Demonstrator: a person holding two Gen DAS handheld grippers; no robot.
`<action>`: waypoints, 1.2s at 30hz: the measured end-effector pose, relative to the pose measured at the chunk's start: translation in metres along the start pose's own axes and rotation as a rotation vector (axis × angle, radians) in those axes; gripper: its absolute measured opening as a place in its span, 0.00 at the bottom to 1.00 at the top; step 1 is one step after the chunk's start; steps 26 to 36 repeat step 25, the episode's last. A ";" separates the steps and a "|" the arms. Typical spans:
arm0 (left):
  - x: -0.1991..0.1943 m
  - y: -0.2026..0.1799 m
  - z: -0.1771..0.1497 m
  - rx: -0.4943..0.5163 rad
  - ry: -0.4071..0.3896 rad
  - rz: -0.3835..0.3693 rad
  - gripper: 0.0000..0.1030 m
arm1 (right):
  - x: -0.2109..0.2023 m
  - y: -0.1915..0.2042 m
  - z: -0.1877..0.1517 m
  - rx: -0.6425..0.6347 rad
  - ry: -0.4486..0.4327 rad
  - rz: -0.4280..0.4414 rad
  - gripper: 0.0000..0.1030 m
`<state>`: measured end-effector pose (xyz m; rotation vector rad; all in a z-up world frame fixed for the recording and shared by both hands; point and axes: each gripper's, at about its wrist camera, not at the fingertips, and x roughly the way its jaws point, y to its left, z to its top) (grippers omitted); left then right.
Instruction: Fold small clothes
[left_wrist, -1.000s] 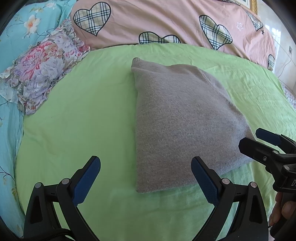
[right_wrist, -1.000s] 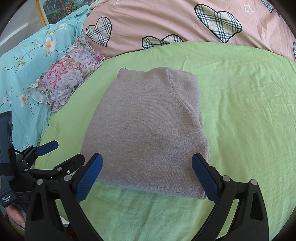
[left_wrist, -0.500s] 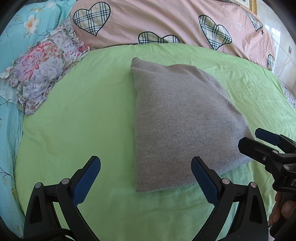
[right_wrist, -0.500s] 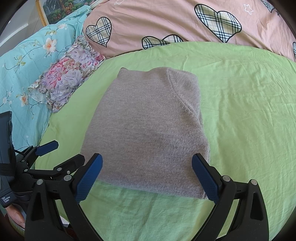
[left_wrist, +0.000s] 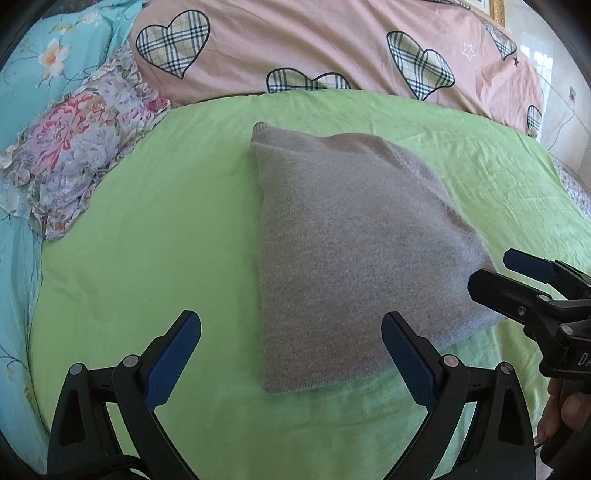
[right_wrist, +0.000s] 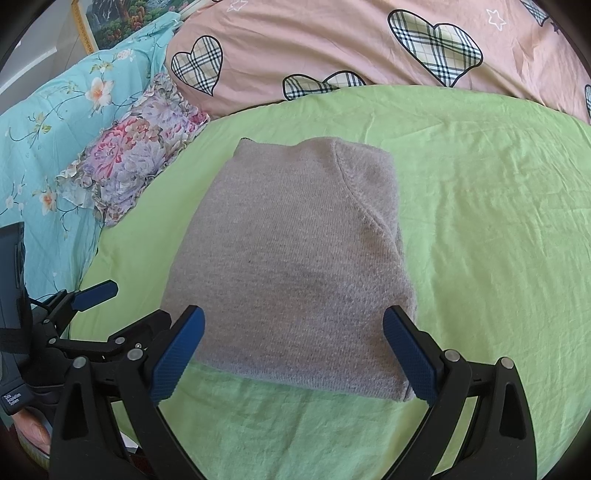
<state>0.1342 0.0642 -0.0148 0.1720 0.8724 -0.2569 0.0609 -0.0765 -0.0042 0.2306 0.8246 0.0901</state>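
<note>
Grey knitted garment (right_wrist: 291, 266) lies folded, roughly square.

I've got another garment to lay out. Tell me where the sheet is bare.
Bare green sheet lies right of the sweater, out to the pink quilt. A narrower patch lies left, between sweater and floral pillow. The near edge is crowded by both open grippers, left and right.
</note>
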 end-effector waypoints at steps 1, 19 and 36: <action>0.000 -0.001 0.002 0.005 -0.005 0.003 0.96 | -0.001 0.000 0.003 -0.006 -0.005 -0.004 0.94; 0.013 0.004 0.028 0.002 -0.013 0.052 0.95 | 0.010 -0.018 0.023 -0.004 -0.006 -0.026 0.94; 0.015 0.011 0.027 -0.027 -0.005 0.050 0.95 | 0.012 -0.023 0.025 0.008 -0.011 -0.017 0.94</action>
